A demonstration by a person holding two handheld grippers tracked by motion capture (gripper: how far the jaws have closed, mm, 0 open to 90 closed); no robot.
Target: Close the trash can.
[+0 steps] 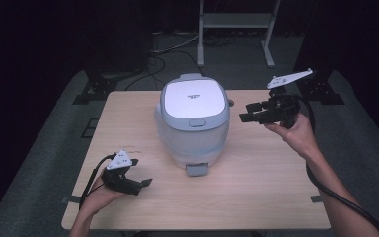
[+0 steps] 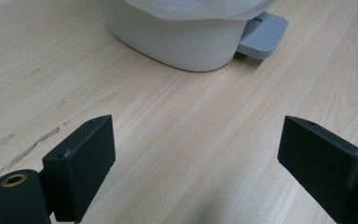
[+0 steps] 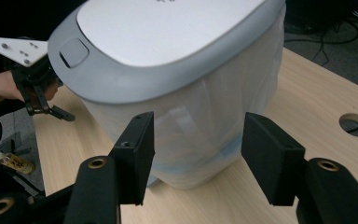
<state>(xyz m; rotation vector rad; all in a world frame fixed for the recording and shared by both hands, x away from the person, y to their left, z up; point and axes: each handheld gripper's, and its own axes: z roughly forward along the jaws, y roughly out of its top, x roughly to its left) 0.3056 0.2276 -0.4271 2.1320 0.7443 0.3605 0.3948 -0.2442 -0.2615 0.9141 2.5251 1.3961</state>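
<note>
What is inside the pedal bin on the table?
A translucent white liner drapes out from under the grey-rimmed lid and down the pedal bin. The lid is closed, so the contents cannot be seen.

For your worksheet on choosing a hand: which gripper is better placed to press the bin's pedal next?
Probably the left gripper: it sits low on the table, jaws open, near the pedal of the pedal bin. The right gripper hangs higher, beside the lid.
</note>
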